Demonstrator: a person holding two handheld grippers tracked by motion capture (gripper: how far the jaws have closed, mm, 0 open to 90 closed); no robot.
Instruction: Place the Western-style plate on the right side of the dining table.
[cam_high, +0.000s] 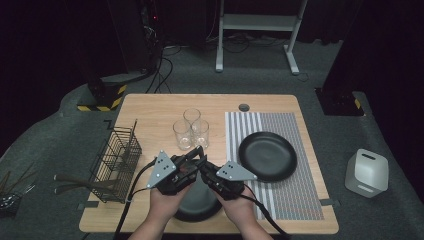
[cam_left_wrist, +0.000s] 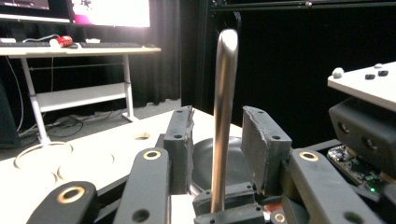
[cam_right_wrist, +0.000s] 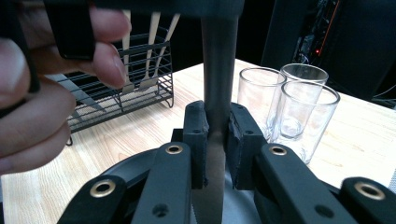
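Observation:
A metal table knife (cam_right_wrist: 218, 70) stands upright between my two grippers, above a dark plate (cam_high: 197, 207) at the table's front edge. My right gripper (cam_right_wrist: 215, 116) is shut on the knife, its pads pressed against both flat sides. In the left gripper view the knife's rounded handle (cam_left_wrist: 223, 93) rises between the jaws of my left gripper (cam_left_wrist: 219, 121), which stand open with a gap on each side of it. From above, the left gripper (cam_high: 199, 152) and right gripper (cam_high: 202, 167) meet tip to tip over the plate.
Three empty glasses (cam_high: 191, 129) stand just beyond the grippers. A black wire rack (cam_high: 117, 162) with cutlery sits at the left edge. A second black plate (cam_high: 267, 156) lies on a striped placemat (cam_high: 290, 200) at the right. A white box (cam_high: 366, 172) stands on the floor.

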